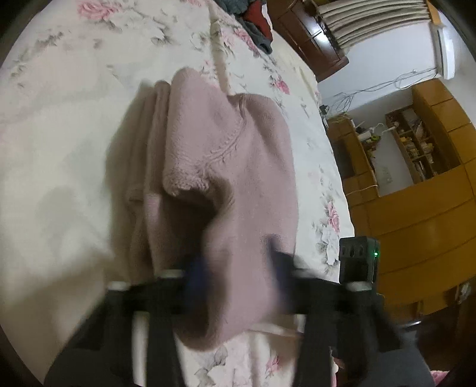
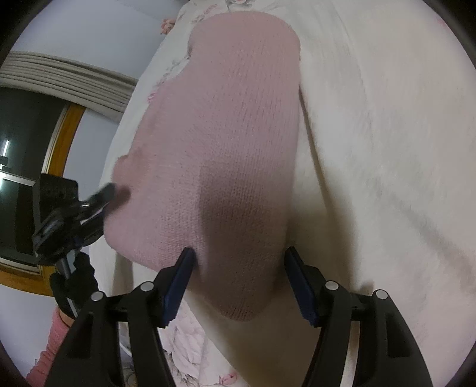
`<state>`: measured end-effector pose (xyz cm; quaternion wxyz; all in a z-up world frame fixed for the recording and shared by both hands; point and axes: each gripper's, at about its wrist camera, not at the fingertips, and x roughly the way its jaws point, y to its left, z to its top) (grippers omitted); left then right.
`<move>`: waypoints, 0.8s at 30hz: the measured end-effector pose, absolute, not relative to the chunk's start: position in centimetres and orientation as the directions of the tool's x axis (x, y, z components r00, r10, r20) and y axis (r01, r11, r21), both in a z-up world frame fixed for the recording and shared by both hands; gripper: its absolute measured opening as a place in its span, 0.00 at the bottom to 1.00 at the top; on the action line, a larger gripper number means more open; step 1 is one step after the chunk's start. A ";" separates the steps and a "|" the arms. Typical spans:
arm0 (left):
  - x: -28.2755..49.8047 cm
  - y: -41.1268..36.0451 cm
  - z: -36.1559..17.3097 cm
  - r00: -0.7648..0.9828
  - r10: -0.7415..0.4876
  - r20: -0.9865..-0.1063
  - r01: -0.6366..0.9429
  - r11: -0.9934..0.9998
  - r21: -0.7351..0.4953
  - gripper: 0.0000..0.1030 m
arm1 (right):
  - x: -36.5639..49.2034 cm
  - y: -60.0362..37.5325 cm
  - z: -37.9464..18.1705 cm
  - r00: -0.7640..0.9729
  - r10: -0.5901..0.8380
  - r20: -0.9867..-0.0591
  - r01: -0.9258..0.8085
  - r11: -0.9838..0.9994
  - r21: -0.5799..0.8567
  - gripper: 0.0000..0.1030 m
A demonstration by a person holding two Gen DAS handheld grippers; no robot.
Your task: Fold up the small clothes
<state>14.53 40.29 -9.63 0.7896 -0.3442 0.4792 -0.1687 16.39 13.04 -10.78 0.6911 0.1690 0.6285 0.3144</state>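
A pink knitted garment (image 1: 232, 134) lies folded in thick layers on a cream floral bedsheet (image 1: 59, 148). My left gripper (image 1: 238, 260) is blurred. Its fingers stand apart on either side of the garment's near end, and the cloth runs between them without being pinched. In the right wrist view the same garment (image 2: 238, 119) fills the centre. My right gripper (image 2: 239, 262) is open, its blue-padded fingers (image 2: 181, 277) straddling the near corner of the knit. The left gripper (image 2: 107, 192) shows there at the garment's left edge, held by a black-gloved hand (image 2: 74, 282).
A heap of dark and red clothes (image 1: 255, 20) lies at the far end of the bed. Wooden cabinets and shelves (image 1: 416, 193) stand beyond the bed's right edge. A dark window with a wooden frame (image 2: 23, 178) is at the left. The cream sheet (image 2: 386, 148) spreads to the right.
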 end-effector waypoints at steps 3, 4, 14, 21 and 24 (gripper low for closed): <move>14.2 41.1 -9.2 0.501 -0.551 -0.667 -0.068 0.744 -0.665 0.05 | 16.3 12.8 -10.5 0.019 0.645 -0.764 -0.233 0.746 0.624 0.63; 14.2 41.9 -9.6 0.496 -0.545 -0.676 -0.085 0.744 -0.662 0.05 | 16.2 12.9 -10.5 0.020 0.647 -0.762 -0.236 0.744 0.626 0.63; 14.8 43.3 -13.5 0.461 -0.540 -0.704 -0.144 0.738 -0.659 0.09 | 16.0 12.9 -11.9 -0.023 0.682 -0.731 -0.222 0.709 0.669 0.32; 15.0 43.2 -14.4 0.445 -0.535 -0.718 -0.135 0.753 -0.644 0.10 | 15.3 13.9 -11.2 -0.005 0.623 -0.782 -0.289 0.748 0.598 0.22; 14.7 43.1 -14.3 0.449 -0.533 -0.717 -0.128 0.756 -0.642 0.12 | 15.4 14.2 -11.4 -0.011 0.617 -0.787 -0.287 0.752 0.594 0.23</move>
